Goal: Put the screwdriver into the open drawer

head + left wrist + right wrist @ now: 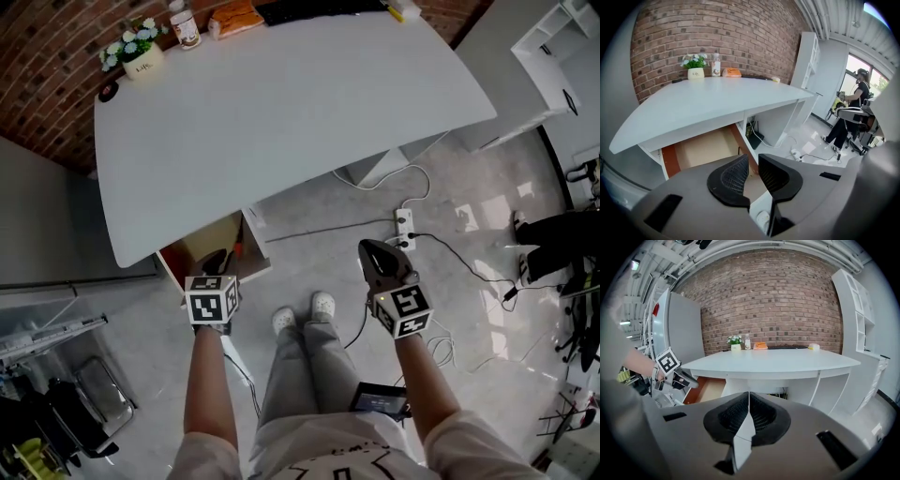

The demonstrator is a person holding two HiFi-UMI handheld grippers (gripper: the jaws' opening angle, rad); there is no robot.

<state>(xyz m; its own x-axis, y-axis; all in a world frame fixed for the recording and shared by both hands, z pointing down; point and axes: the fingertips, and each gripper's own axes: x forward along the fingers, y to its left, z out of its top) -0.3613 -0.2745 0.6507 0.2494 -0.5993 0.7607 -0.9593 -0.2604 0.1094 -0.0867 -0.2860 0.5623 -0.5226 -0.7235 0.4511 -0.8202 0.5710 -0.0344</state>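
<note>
screwdriver (237,251) seems to be in the drawer (192,246) already; both grippers empty
the thin red streak at the drawer's right side, under the desk's (281,112) near left corner, is probably it, though it's too small to be sure. your left gripper (752,171) hangs just over the drawer, jaws a narrow gap apart with nothing between. your right gripper (749,411), well to the right, has its pads pressed together on nothing. the placing looks done, so your next move is likely just to stay clear of the drawer.

Red screwdriver (236,252) inside open drawer (191,247)
</note>
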